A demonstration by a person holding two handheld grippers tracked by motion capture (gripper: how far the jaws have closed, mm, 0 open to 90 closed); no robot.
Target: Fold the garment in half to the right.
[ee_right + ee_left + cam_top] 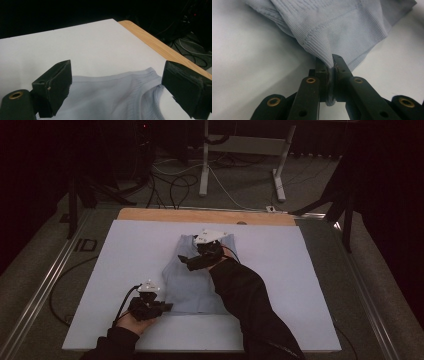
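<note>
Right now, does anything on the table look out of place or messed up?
Nothing looks damaged or spilled. The only untidy part is the pale blue garment: its near corner is bunched and lifted where the left gripper is shut on it, while the rest lies flat on the white sheet. The right gripper hovers open above its far end.

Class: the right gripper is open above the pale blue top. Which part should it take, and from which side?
Probably the shoulder strap by the neckline: a thin free edge lying flat between the open right gripper jaws. Come down from above. The left gripper already pinches the hem of the top.
</note>
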